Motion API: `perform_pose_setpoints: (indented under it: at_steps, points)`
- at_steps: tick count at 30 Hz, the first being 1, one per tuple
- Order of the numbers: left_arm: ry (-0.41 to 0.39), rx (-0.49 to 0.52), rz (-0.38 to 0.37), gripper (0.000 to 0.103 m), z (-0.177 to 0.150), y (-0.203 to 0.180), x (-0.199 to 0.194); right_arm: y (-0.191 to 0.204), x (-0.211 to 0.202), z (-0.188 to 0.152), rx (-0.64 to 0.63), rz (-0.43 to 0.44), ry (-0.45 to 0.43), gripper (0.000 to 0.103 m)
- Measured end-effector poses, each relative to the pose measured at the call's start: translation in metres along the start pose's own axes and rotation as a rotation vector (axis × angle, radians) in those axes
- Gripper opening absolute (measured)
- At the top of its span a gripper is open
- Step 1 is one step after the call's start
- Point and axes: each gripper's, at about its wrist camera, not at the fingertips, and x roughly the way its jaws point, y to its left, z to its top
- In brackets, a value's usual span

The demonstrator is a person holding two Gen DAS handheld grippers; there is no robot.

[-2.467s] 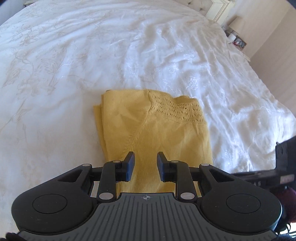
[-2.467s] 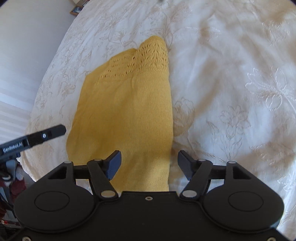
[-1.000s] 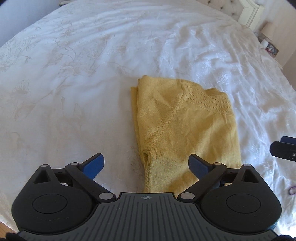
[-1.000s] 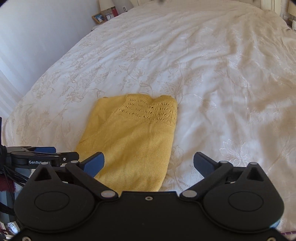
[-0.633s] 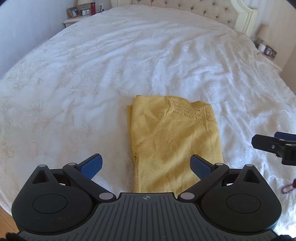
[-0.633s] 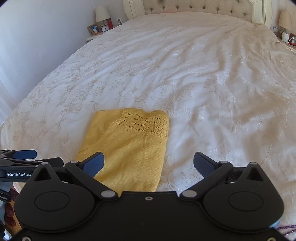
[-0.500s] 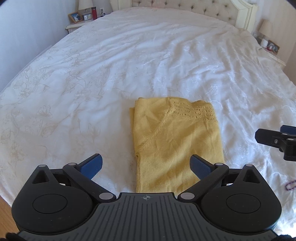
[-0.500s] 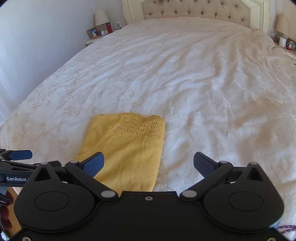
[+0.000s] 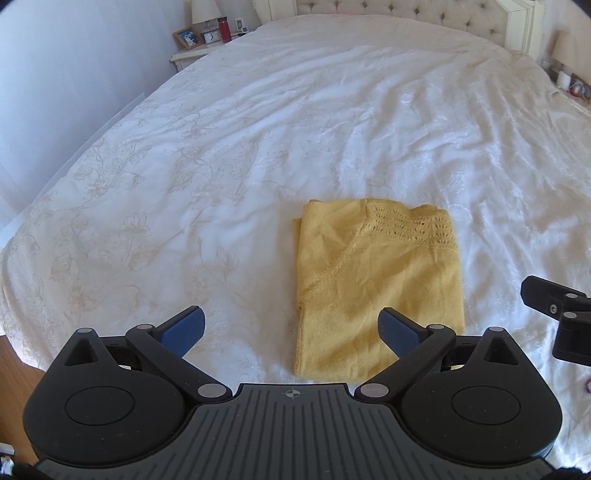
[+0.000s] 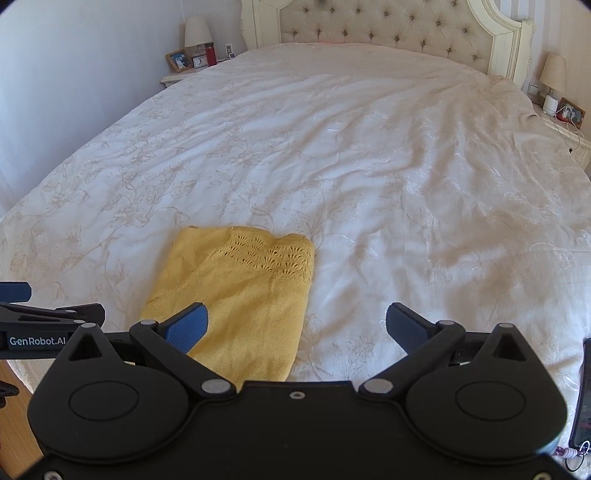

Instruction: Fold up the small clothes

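Note:
A yellow knitted garment [image 9: 376, 277] lies folded into a neat rectangle on the white bedspread [image 9: 258, 129], near the foot of the bed; its lace-patterned edge faces the headboard. It also shows in the right wrist view [image 10: 243, 291]. My left gripper [image 9: 291, 326] is open and empty, held above the bed's near edge, short of the garment. My right gripper [image 10: 297, 325] is open and empty, to the right of the garment and raised above it. Neither gripper touches the cloth.
The tufted headboard [image 10: 388, 26] stands at the far end. A nightstand with a lamp and photo frame [image 10: 184, 59] is at the far left, another [image 10: 557, 103] at the far right. A phone [image 10: 583, 398] lies at the bed's near right edge. Wooden floor [image 9: 14, 369] shows lower left.
Both grippers opened wide, let go of the folded garment and pulled back and up from it. The garment now lies still and the whole bed has come into view.

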Motion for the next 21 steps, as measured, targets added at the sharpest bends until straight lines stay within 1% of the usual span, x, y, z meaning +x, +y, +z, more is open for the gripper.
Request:
perform_pose_setpoints:
  at_steps: [4, 7, 11, 21]
  points:
    - [0.025, -0.018, -0.032, 0.101, -0.002, -0.001, 0.0, 0.001, 0.002, -0.001, -0.015, 0.013, 0.026, 0.102]
    - [0.046, -0.027, -0.036, 0.101, -0.004, -0.001, 0.002, 0.001, 0.005, -0.003, -0.014, 0.022, 0.053, 0.102]
    - [0.063, -0.037, -0.05, 0.101, -0.007, 0.001, 0.003, 0.0, 0.005, -0.005, 0.0, 0.021, 0.067, 0.102]
    - [0.092, -0.043, -0.051, 0.101, -0.012, 0.005, 0.008, -0.002, 0.006, -0.009, 0.031, 0.031, 0.086, 0.102]
